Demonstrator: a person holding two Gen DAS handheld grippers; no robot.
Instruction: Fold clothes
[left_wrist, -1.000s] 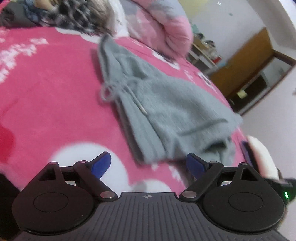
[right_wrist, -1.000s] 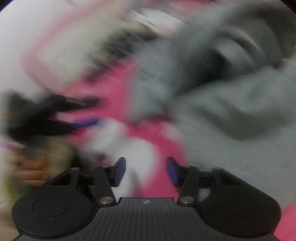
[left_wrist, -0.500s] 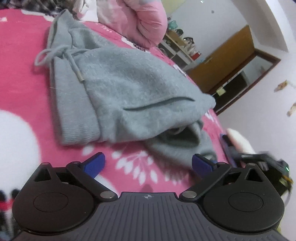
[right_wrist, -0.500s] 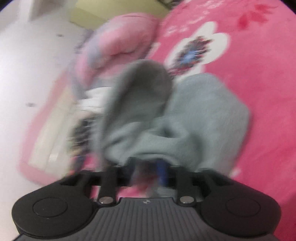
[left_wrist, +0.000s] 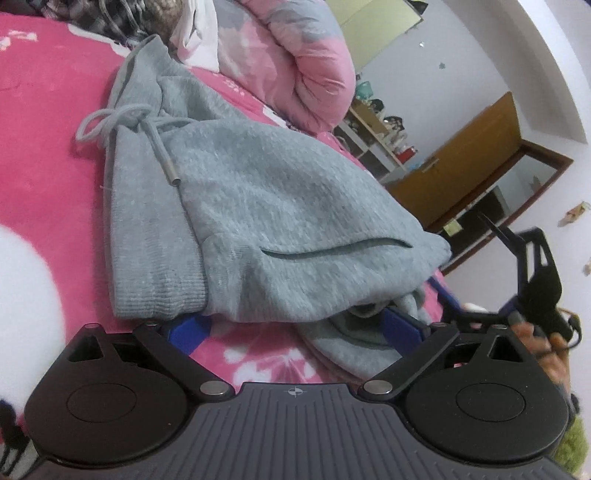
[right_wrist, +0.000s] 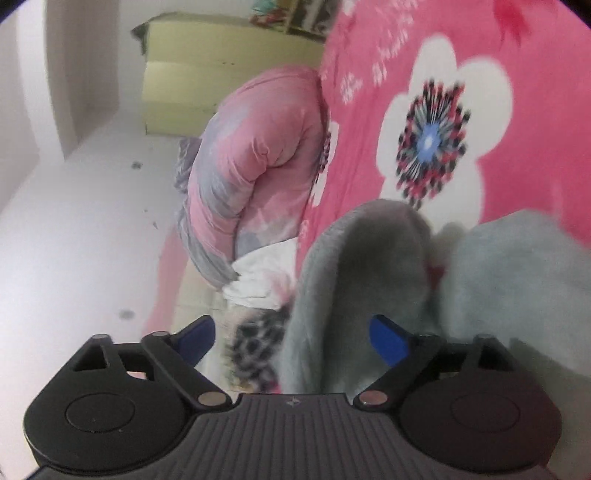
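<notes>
Lying folded on the pink flowered bed (left_wrist: 48, 155), grey pants (left_wrist: 266, 221) fill mid-frame in the left wrist view, waistband and drawstring (left_wrist: 110, 122) toward 10 o'clock. Left claw (left_wrist: 295, 328) spread wide, low at the near hem; pads not pressing cloth. Right claw (right_wrist: 291, 338) has just been opening and now gapes; a loose grey fold rises between its fingers, ungripped. In the left view the right claw shows at 3 o'clock. Pink quilt (left_wrist: 295, 62) bunched at 12 o'clock; patterned clothes (left_wrist: 110, 18) at 11.
</notes>
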